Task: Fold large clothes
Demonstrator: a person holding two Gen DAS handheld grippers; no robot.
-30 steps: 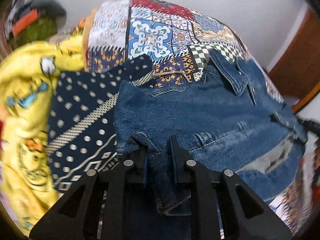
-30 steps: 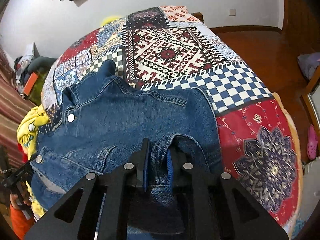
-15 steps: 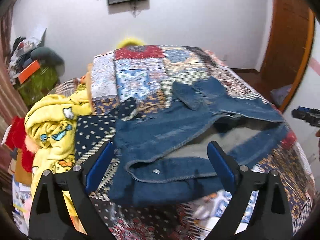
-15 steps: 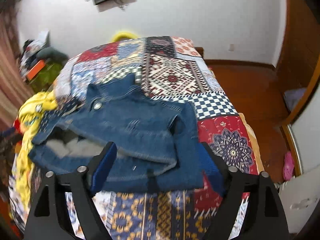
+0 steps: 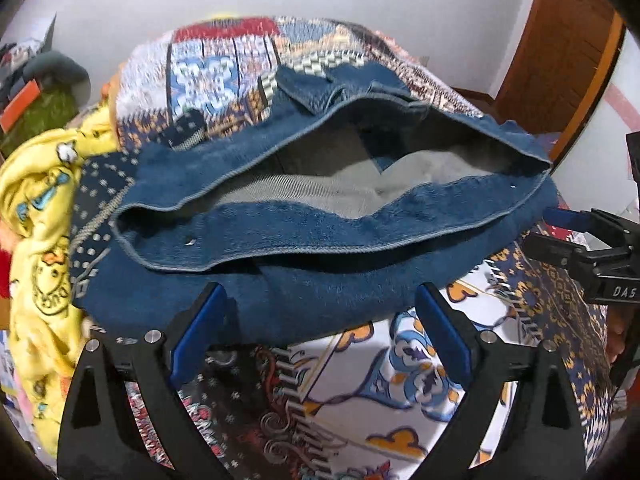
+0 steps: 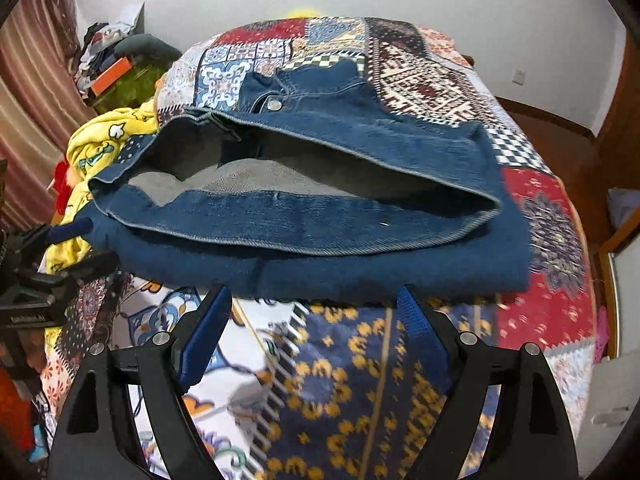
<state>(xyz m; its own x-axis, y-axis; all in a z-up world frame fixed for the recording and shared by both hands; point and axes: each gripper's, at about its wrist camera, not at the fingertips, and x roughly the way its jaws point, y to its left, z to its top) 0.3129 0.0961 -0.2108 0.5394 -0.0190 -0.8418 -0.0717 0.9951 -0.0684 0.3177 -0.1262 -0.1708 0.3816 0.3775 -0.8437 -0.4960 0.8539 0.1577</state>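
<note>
A blue denim jacket lies folded on the patchwork bed cover, its hem gaping so the grey lining shows. It also shows in the right wrist view. My left gripper is open and empty, jaws wide, just in front of the jacket's near edge. My right gripper is open and empty at the same near edge. The right gripper shows at the right side of the left wrist view, and the left gripper shows at the left side of the right wrist view.
A yellow printed garment and a navy patterned cloth lie left of the jacket. Clutter is piled at the far left by a curtain. A wooden door stands at the right. The bed edge drops off on the right.
Both grippers let go of the denim and opened wide. They pulled back toward the near edge. The jacket now lies folded with its hem open.
</note>
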